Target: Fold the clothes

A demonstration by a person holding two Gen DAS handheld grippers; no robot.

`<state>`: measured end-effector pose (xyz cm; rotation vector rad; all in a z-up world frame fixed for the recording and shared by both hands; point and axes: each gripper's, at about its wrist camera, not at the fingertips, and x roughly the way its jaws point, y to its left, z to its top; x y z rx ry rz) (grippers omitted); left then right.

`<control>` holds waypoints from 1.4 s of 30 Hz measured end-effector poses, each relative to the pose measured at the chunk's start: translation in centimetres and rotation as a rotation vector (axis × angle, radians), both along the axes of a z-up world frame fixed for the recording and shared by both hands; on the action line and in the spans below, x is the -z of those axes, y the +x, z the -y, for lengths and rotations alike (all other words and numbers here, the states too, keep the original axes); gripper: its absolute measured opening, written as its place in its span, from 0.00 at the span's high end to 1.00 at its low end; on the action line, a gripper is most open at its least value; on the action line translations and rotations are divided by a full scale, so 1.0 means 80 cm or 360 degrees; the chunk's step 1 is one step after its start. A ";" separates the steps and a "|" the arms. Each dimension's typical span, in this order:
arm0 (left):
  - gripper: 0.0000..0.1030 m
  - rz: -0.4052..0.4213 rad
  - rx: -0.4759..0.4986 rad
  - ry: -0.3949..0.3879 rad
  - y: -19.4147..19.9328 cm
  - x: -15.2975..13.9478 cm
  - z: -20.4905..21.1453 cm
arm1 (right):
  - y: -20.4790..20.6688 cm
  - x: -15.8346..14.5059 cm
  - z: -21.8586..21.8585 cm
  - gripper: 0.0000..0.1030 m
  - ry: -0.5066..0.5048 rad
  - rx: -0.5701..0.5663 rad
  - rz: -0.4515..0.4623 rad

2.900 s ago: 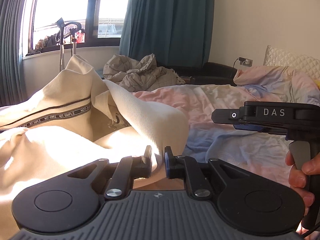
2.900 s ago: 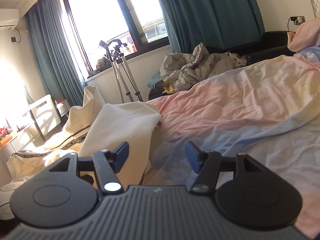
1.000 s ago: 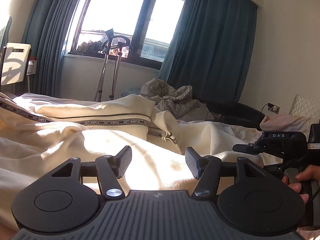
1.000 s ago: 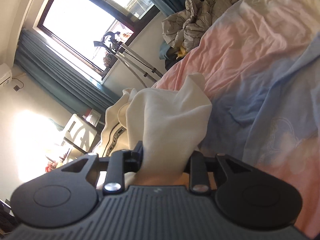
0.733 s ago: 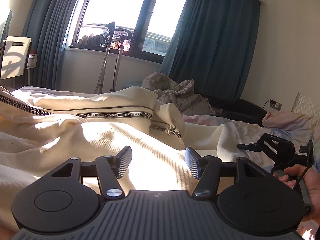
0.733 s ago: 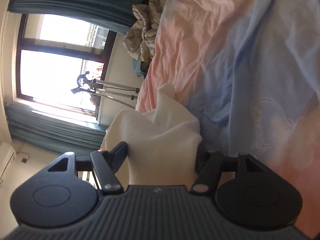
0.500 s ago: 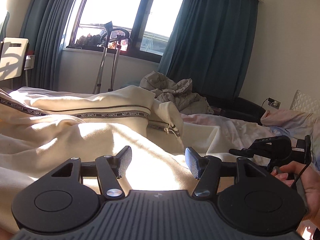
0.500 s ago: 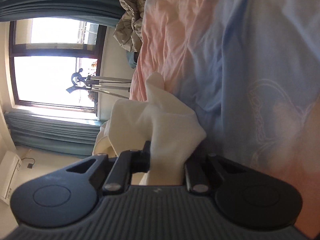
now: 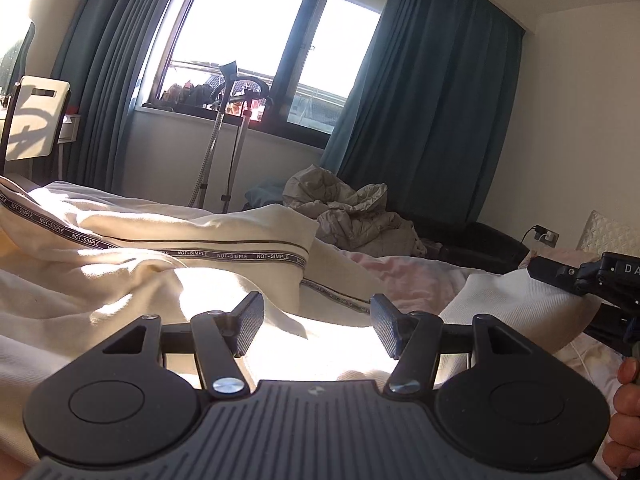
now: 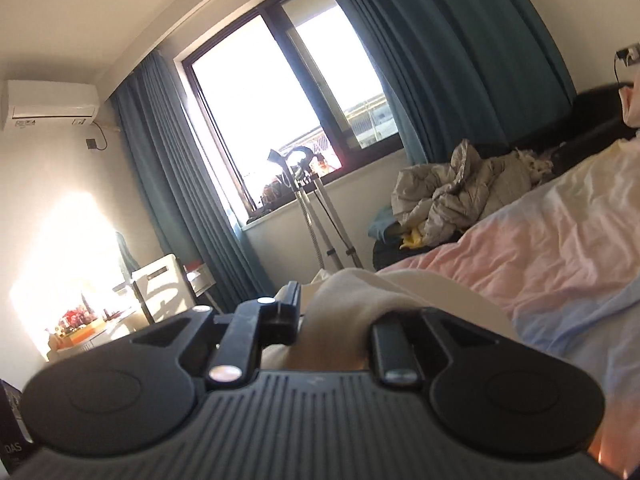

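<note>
The cream cotton garment with a black "NOT-SIMPLE" printed band (image 9: 168,248) lies rumpled on the bed with the pink-and-blue sheet (image 10: 560,264).

Left hand-held gripper (image 9: 316,320): released. Its fingers stand wide apart above the sunlit cream fabric, with nothing between them.

Right hand-held gripper (image 10: 334,320): grasping a bunched fold of the cream garment (image 10: 352,296). In the left wrist view, this gripper (image 9: 560,276) appears to the right of the garment, with cream fabric (image 9: 516,300) draped from it.

Beyond the garment, a crumpled grey quilted jacket (image 9: 352,216) lies near the teal curtains (image 9: 432,104). Two metal crutches (image 9: 220,140) lean against the wall below the window (image 9: 264,44).
</note>
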<state>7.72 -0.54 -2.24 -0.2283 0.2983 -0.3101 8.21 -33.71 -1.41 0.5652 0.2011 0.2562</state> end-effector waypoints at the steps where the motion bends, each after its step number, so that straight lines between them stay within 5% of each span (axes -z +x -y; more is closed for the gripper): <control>1: 0.39 -0.0001 0.0002 -0.0007 -0.001 -0.001 -0.001 | 0.001 0.006 0.011 0.75 0.0081 -0.0009 -0.0054; 2: 0.39 -0.0003 0.0007 -0.0016 -0.001 -0.002 -0.001 | 0.000 0.012 0.023 0.71 0.0158 0.0001 -0.0114; 4: 0.39 0.0003 0.0015 -0.0013 -0.002 -0.003 -0.002 | 0.000 0.022 0.048 0.46 0.0309 0.0029 -0.0240; 10: 0.39 -0.0027 0.0014 -0.0011 0.001 0.000 -0.002 | -0.005 0.075 0.125 0.40 0.1028 0.0178 -0.0477; 14: 0.39 -0.0042 0.0004 -0.0027 0.004 0.002 -0.005 | -0.021 0.108 0.161 0.31 0.1284 0.0469 -0.0642; 19: 0.39 -0.0100 -0.0008 -0.0046 0.015 0.008 -0.006 | -0.021 0.135 0.194 0.27 0.1162 0.0871 -0.0853; 23: 0.39 -0.0134 0.0000 -0.0018 0.020 0.014 -0.001 | 0.022 0.171 0.183 0.27 0.1270 0.0670 -0.0973; 28: 0.39 -0.0132 0.0005 -0.0016 0.020 0.015 0.000 | 0.068 0.173 0.150 0.28 0.0995 0.0577 -0.1052; 29: 0.39 -0.0132 0.0007 -0.0023 0.021 0.015 0.000 | 0.073 0.172 0.145 0.31 0.0941 0.0574 -0.1051; 30: 0.39 -0.0133 0.0007 -0.0025 0.021 0.016 -0.001 | 0.077 0.171 0.139 0.51 0.0887 0.0572 -0.1049; 31: 0.39 -0.0136 0.0005 -0.0024 0.022 0.017 -0.001 | 0.077 0.165 0.138 0.85 0.0845 0.0592 -0.1021; 35: 0.39 -0.0145 -0.0003 -0.0035 0.022 0.017 -0.002 | 0.065 0.130 0.137 0.89 0.0675 0.0701 -0.0831; 42: 0.39 -0.0145 -0.0008 -0.0022 0.020 0.018 0.001 | 0.039 0.030 0.174 0.90 0.0236 0.1039 -0.0189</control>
